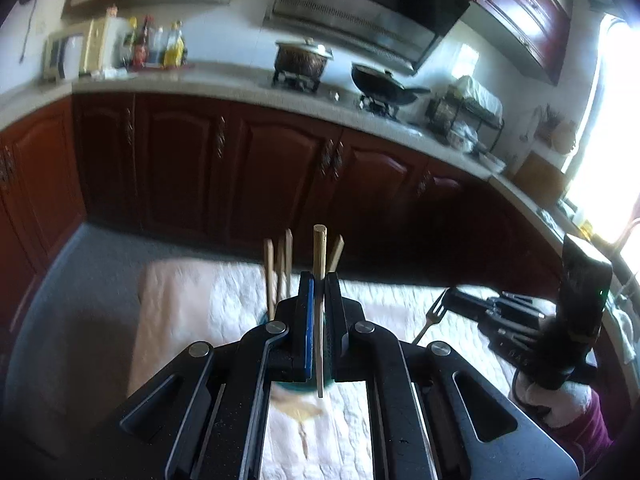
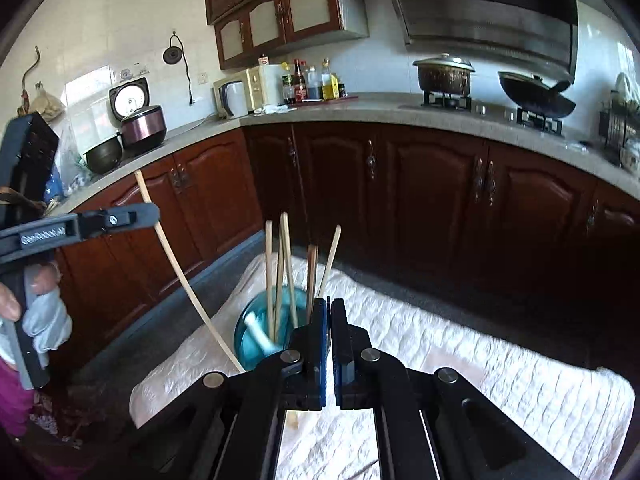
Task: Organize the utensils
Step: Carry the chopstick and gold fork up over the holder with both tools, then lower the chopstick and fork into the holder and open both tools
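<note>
My left gripper (image 1: 319,278) is shut on a single wooden chopstick (image 1: 319,252) that stands upright between its pads. In the right wrist view this chopstick (image 2: 180,272) slants long and pale from the left gripper (image 2: 154,214), above the cloth. My right gripper (image 2: 329,306) is shut. The left wrist view shows the right gripper (image 1: 452,298) pinching a metal fork (image 1: 430,318) near its tines. A teal cup (image 2: 252,340) stands on the cloth just beyond both grippers, holding several chopsticks (image 2: 280,272) and a white spoon (image 2: 258,330).
A white quilted cloth (image 2: 480,380) covers the table. A blurred pale wooden utensil (image 1: 300,412) lies on it under the left gripper. Dark red cabinets (image 2: 432,184) and a grey counter with a pot (image 2: 444,74) and a wok (image 2: 536,96) run behind. A hand (image 2: 40,280) holds the left gripper's handle.
</note>
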Motion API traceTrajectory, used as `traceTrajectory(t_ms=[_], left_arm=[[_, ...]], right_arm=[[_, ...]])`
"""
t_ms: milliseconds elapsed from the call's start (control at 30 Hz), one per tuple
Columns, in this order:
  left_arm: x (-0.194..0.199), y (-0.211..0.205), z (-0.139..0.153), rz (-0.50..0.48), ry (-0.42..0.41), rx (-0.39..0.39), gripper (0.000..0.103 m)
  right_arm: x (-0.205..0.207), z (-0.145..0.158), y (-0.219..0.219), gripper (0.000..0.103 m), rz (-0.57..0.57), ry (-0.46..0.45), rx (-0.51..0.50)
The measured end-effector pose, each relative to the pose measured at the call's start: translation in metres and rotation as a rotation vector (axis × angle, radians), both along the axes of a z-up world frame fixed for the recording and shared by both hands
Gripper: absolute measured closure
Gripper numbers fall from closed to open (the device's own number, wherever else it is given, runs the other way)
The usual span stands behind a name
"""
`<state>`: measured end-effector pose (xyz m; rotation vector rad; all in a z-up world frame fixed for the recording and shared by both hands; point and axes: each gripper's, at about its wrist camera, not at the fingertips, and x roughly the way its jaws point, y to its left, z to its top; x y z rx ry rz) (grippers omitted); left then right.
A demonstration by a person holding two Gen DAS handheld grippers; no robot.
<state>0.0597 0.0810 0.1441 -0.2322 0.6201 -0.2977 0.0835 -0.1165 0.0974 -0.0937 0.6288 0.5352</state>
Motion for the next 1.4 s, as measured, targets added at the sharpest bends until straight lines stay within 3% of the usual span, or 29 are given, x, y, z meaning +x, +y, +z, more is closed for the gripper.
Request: traceTrajectory(t_ms=[167, 433, 667, 967, 1267, 1400], left_arm=[[0.018, -0.004, 0.008, 0.057, -0.048, 0.059, 0.099], [0.043, -0.024, -0.026, 0.094, -0.047, 0.177, 0.099], [0.060, -0.028, -0.062, 0.106, 0.012, 0.183, 0.099], [0.069, -0.034, -0.088, 0.092, 0.069, 0.199, 0.099], [0.069, -0.031, -0.094, 0.083, 0.104, 0.173, 0.099], [0.067, -0.031, -0.093, 0.080, 0.113, 0.158, 0.095]], right_arm=[[0.022, -0.003, 0.017, 0.101, -0.007, 0.006, -0.018], [0.037, -0.031, 0.038, 0.101, 0.003, 0.032, -0.110], [0.046, -0.056, 0.045, 0.101, 0.012, 0.094, -0.120], [0.049, -0.090, 0.057, 0.101, 0.049, 0.184, -0.132], [0.057, -0.104, 0.040, 0.101, 0.036, 0.273, -0.066], [0.055, -0.102, 0.027, 0.091, 0.014, 0.286, -0.027]])
